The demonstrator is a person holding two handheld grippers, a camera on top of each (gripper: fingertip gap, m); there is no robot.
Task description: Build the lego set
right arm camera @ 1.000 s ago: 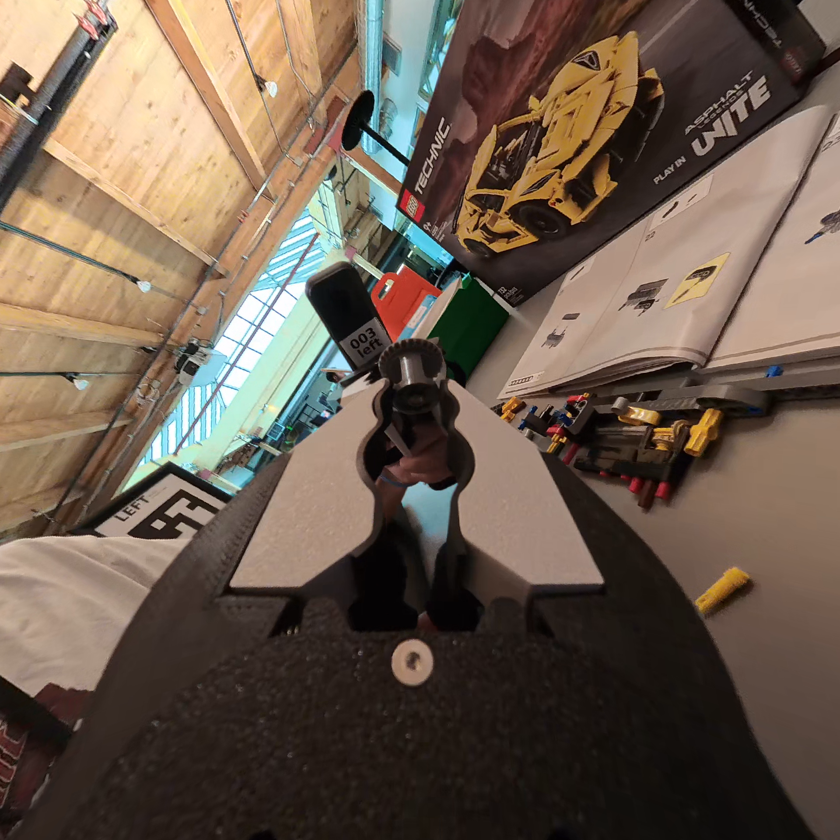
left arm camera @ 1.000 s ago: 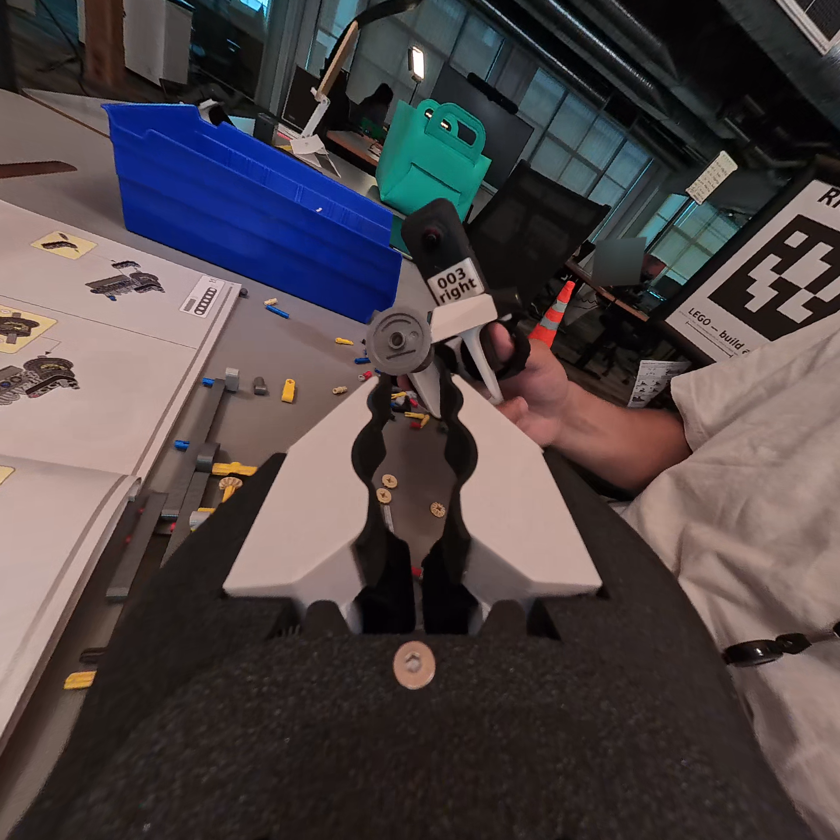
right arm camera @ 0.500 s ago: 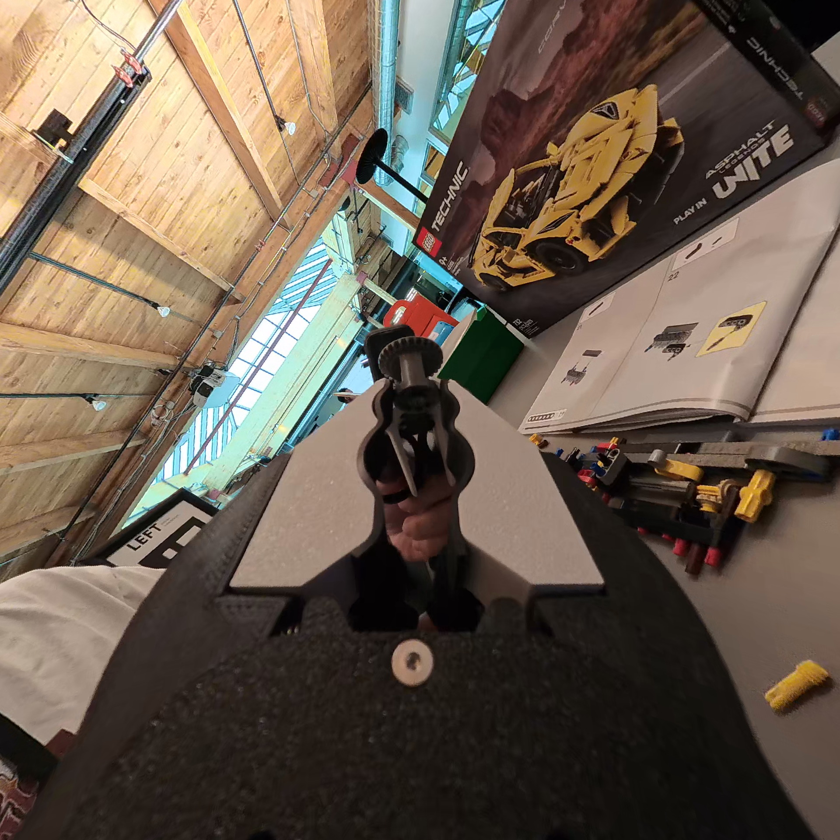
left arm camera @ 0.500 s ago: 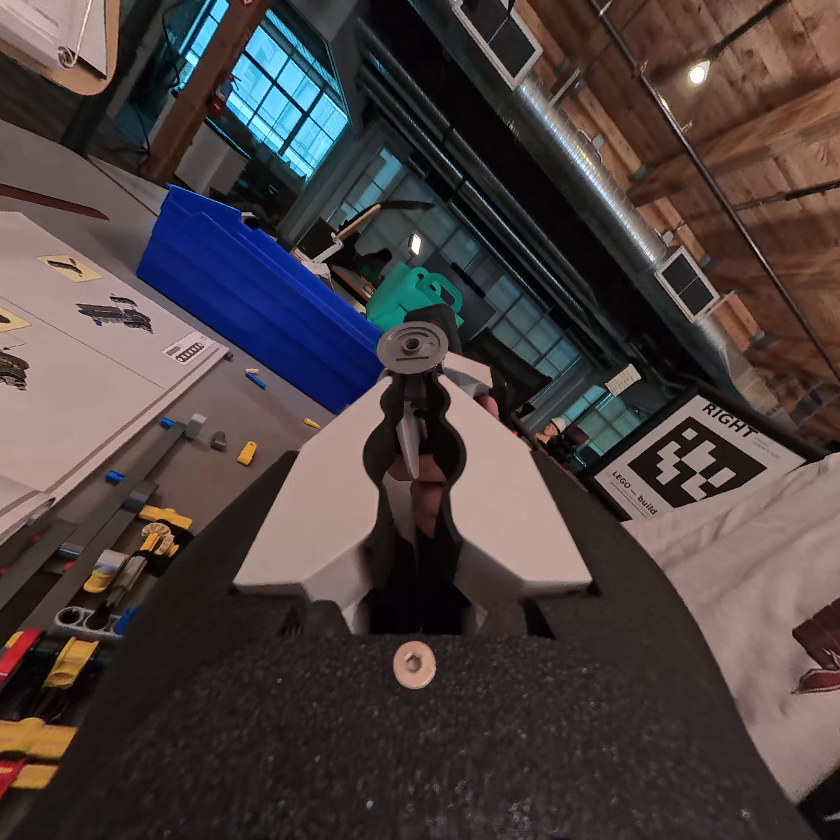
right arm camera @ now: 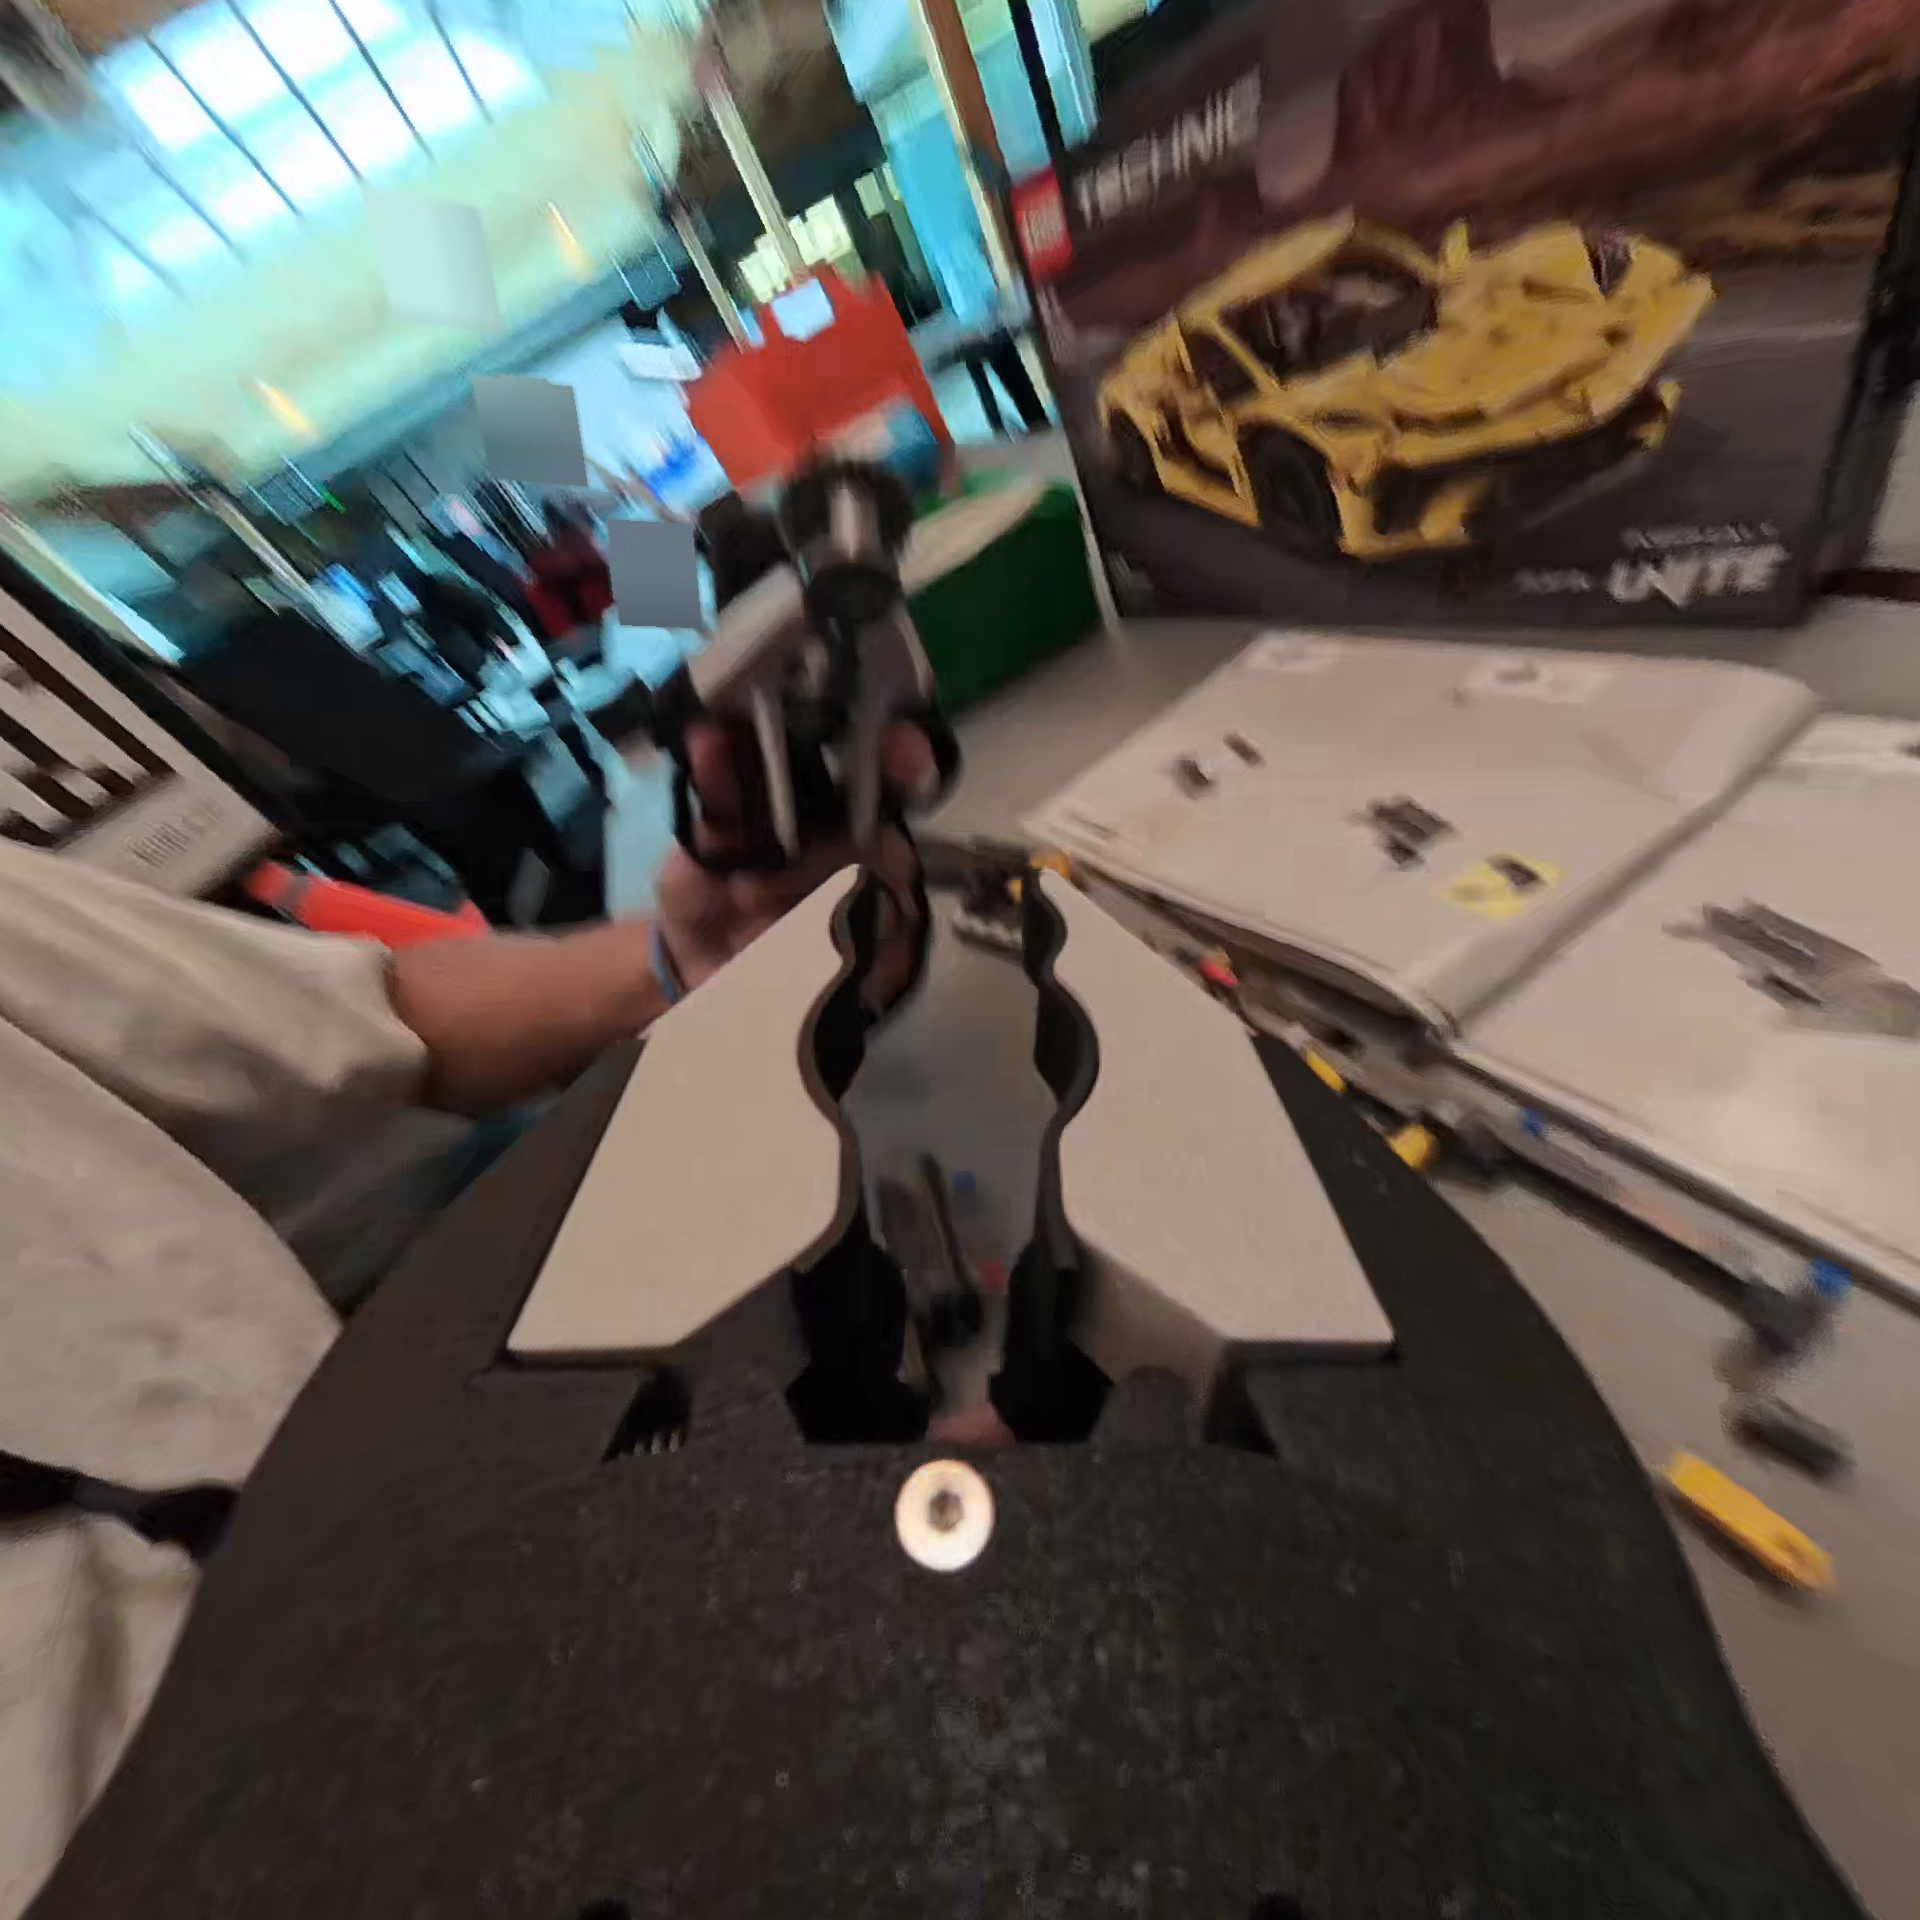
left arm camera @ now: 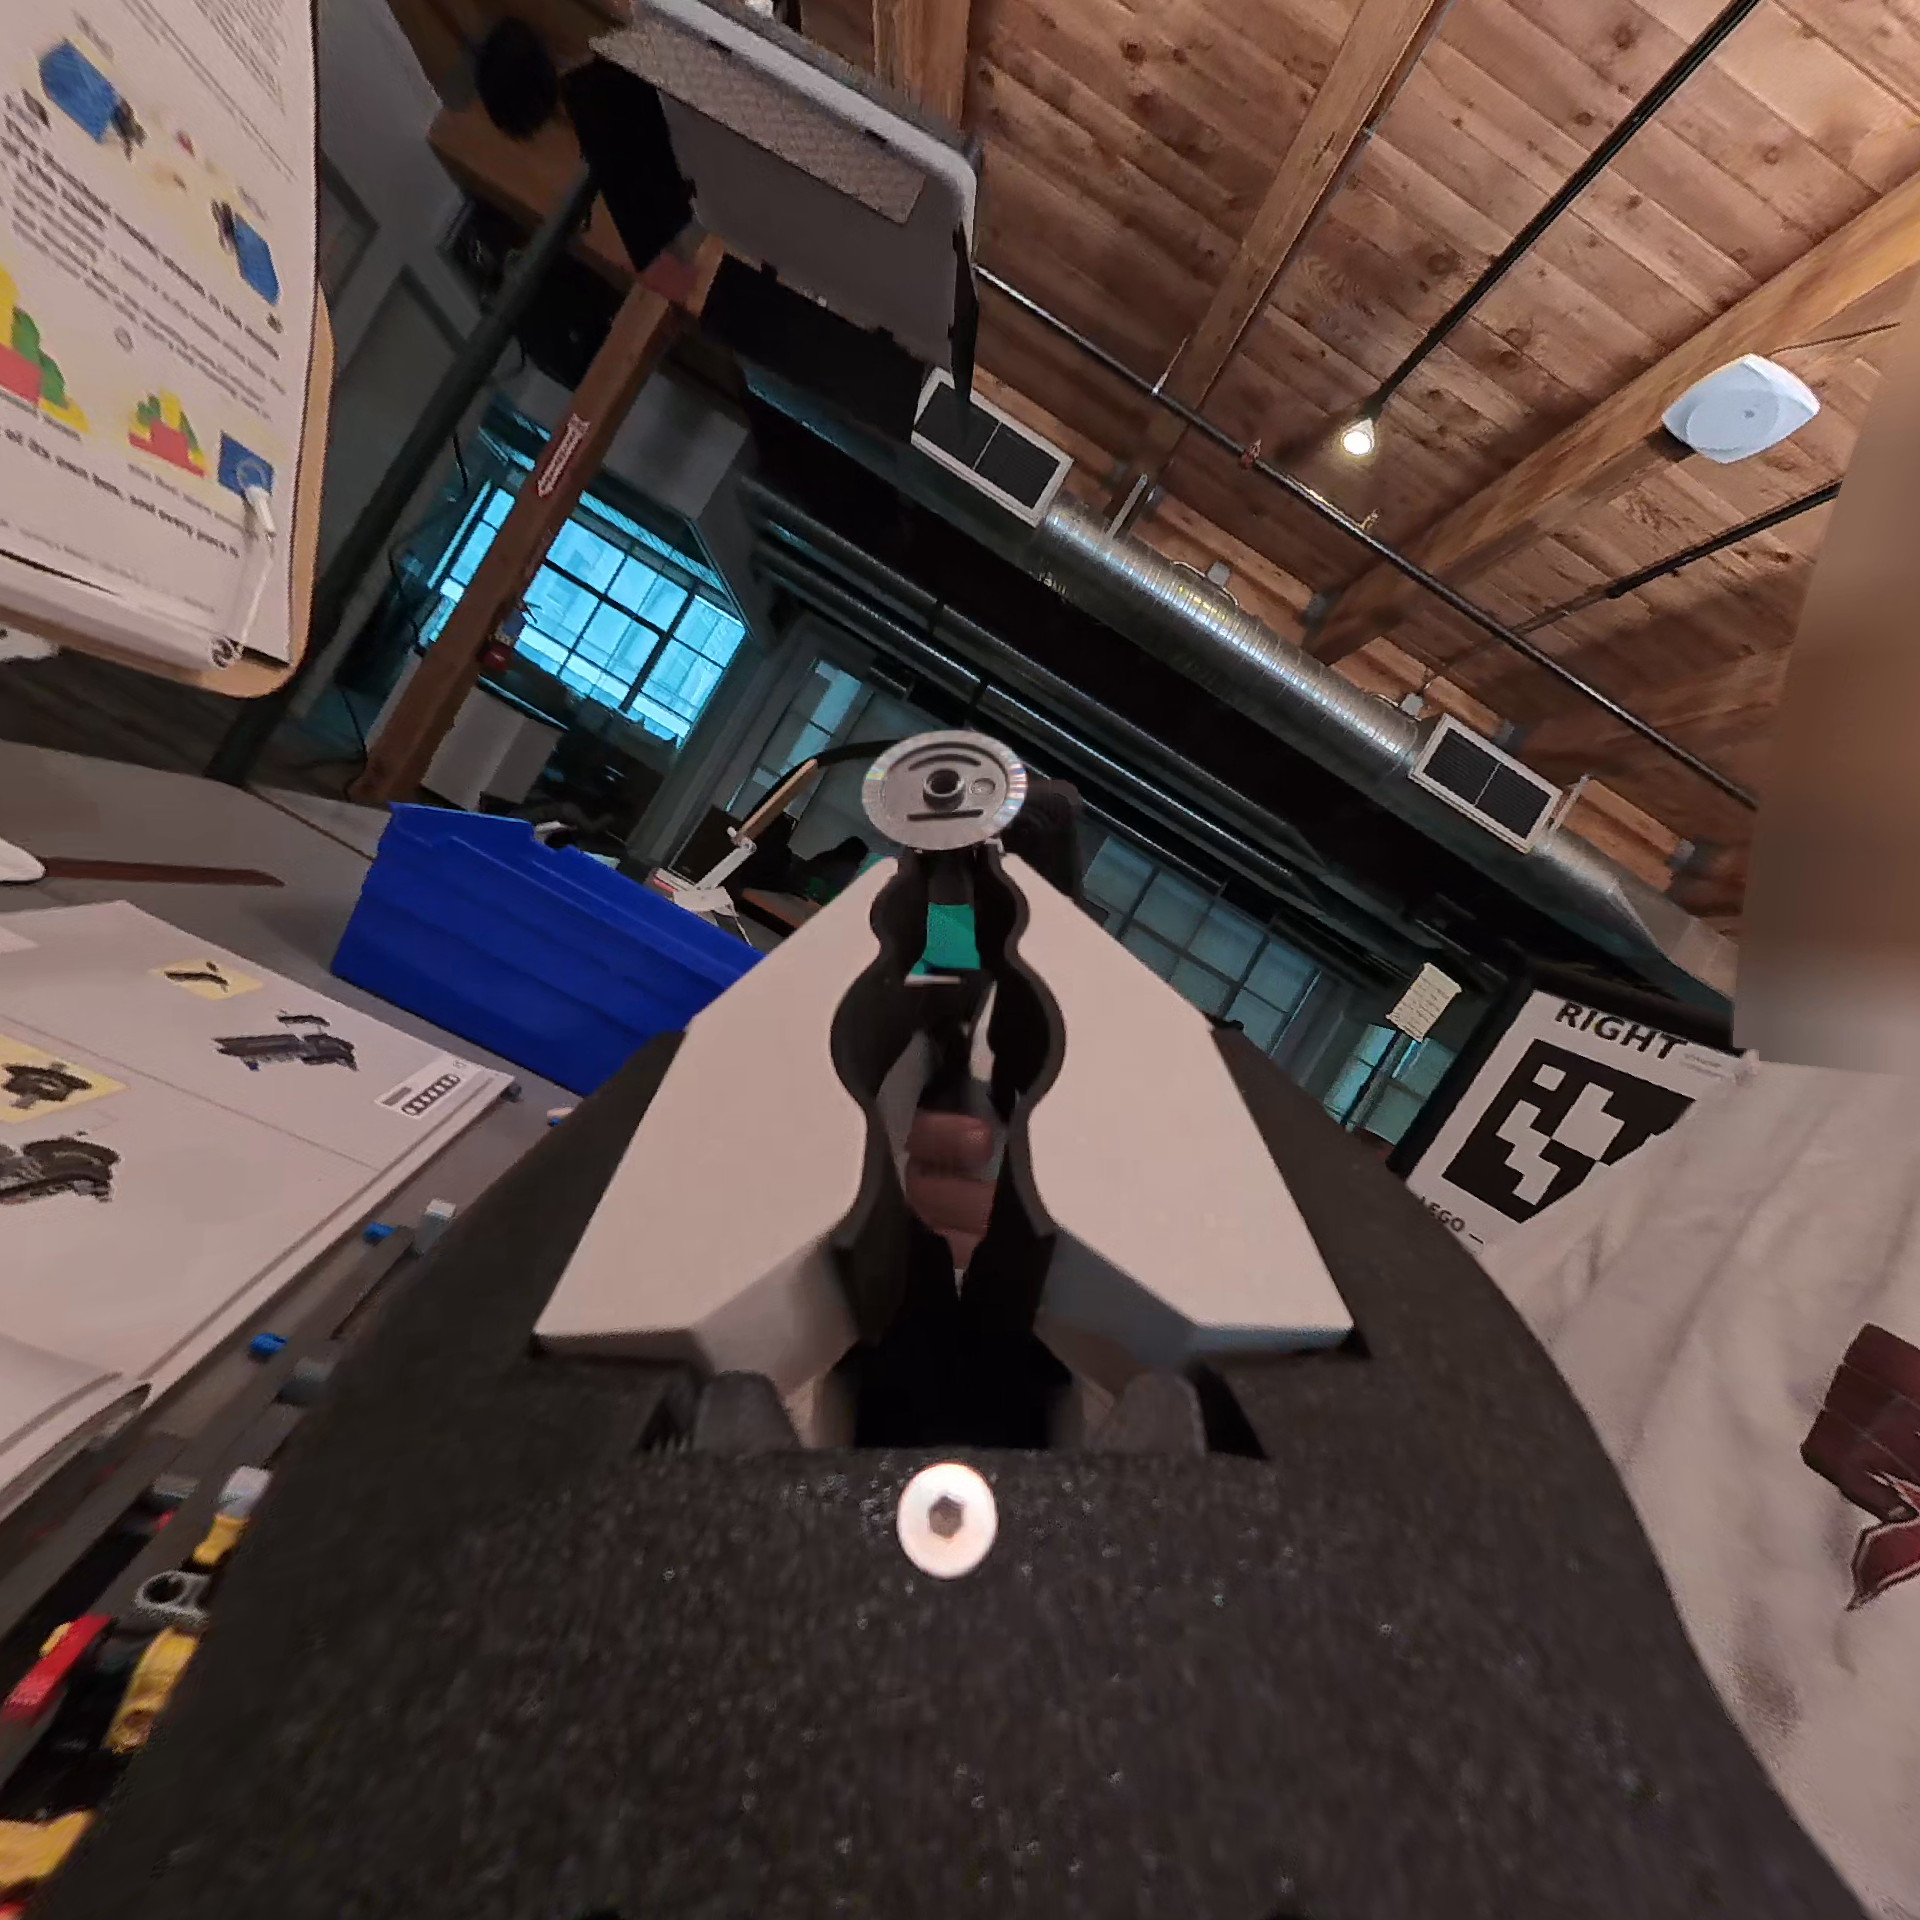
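My left gripper (left arm camera: pixel 951 868) points up toward the ceiling and is shut on a small grey gear wheel piece (left arm camera: pixel 943 795) at its fingertips. In the blurred right wrist view the same left gripper (right arm camera: pixel 821 727), in a person's hand, holds the gear piece (right arm camera: pixel 842 520) up in the air. My right gripper (right arm camera: pixel 951 883) is open and empty, a little below and in front of the left gripper, apart from the gear piece. Dark loose parts (right arm camera: pixel 935 1247) lie on the table below its fingers.
An open instruction booklet (left arm camera: pixel 208 1091) (right arm camera: pixel 1455 831) lies on the grey table, with long grey beams (right arm camera: pixel 1610 1195) along its edge. A blue bin (left arm camera: pixel 520 935) stands behind. The set's box (right arm camera: pixel 1455 364) stands at the back. A yellow piece (right arm camera: pixel 1745 1522) lies right. Coloured parts (left arm camera: pixel 156 1662) lie lower left.
Both grippers were shut on the gear piece. My right gripper has opened, let go and pulled back down toward the table. My left gripper has tilted further up with the piece.
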